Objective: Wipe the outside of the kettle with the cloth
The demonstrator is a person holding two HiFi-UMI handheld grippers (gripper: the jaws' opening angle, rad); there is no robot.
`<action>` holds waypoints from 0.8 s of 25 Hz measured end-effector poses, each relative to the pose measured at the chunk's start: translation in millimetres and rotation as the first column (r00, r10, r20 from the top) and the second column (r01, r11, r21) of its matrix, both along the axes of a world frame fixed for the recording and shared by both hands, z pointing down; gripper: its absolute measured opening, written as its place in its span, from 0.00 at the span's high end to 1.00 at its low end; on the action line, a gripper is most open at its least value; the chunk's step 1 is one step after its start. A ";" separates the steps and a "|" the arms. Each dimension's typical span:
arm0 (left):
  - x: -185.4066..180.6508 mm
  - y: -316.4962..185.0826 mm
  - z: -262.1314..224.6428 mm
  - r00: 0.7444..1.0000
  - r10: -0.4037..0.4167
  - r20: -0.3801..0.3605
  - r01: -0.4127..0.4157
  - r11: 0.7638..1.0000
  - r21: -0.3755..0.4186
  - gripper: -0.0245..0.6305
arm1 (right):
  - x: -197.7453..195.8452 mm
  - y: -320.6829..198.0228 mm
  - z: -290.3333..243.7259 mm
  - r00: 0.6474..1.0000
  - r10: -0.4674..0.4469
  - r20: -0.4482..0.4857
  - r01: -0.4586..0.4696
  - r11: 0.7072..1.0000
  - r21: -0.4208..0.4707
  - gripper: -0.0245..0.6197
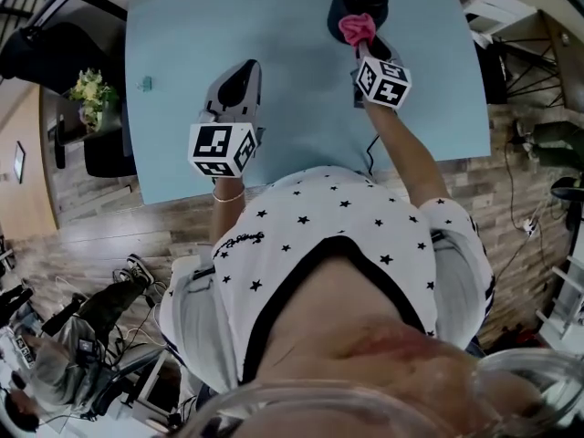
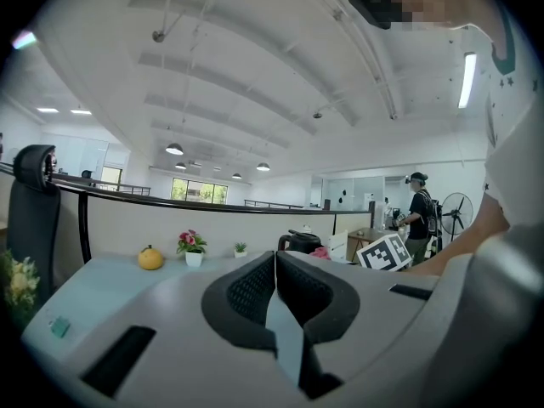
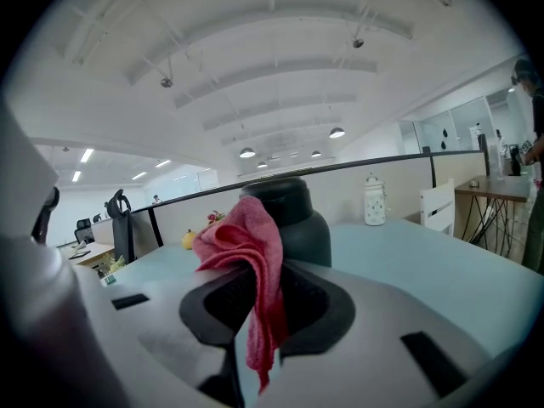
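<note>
Pinching cloth (image 3: 242, 238) in R hand-held gripper (image 3: 257, 300), kettle (image 3: 303, 221) just behind, fruit (image 2: 150, 258) well apart

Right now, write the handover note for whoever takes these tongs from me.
Left tongs: shut, empty, held over the blue table, well apart from the kettle.
Right tongs: shut on the pink cloth, which is raised at the near side of the black kettle. Contact cannot be confirmed.
Kettle: upright at the table's far side.
Done: cloth gripped and brought to the kettle. How much has been wiped cannot be told.
Left: wipe round the kettle's outside.
</note>
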State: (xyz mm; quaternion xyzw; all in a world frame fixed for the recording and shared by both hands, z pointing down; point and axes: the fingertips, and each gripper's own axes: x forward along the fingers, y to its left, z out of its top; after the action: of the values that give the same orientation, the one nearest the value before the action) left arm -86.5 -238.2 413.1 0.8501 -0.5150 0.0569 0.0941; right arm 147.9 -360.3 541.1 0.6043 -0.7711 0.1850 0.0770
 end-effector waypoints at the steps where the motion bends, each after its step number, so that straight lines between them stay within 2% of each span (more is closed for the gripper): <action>1: 2.1 -0.7 -0.5 1.000 -0.005 0.000 0.005 1.000 0.000 0.92 | 1.8 0.2 0.7 1.000 -0.006 0.005 0.006 1.000 -0.003 0.85; 6: 15.7 -2.6 -6.0 1.000 -0.023 0.015 0.023 1.000 0.008 0.92 | 21.3 -2.9 1.8 1.000 -0.012 -0.007 0.012 1.000 -0.004 0.85; 12: 32.6 -2.0 -8.9 0.998 -0.048 0.030 0.048 0.999 0.007 0.92 | 56.0 -17.0 2.4 0.999 0.029 0.026 -0.028 1.000 -0.011 0.85; 20: 43.9 3.2 -12.4 0.994 -0.100 0.044 0.100 0.995 0.010 0.92 | 78.5 -43.8 -0.1 0.999 0.012 0.035 -0.012 1.000 -0.008 0.85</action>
State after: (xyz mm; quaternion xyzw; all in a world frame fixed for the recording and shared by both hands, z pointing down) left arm -42.6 -235.0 400.7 0.8222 -0.5590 0.0691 0.0822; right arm 226.4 -404.1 541.0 0.6054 -0.7679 0.1992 0.0646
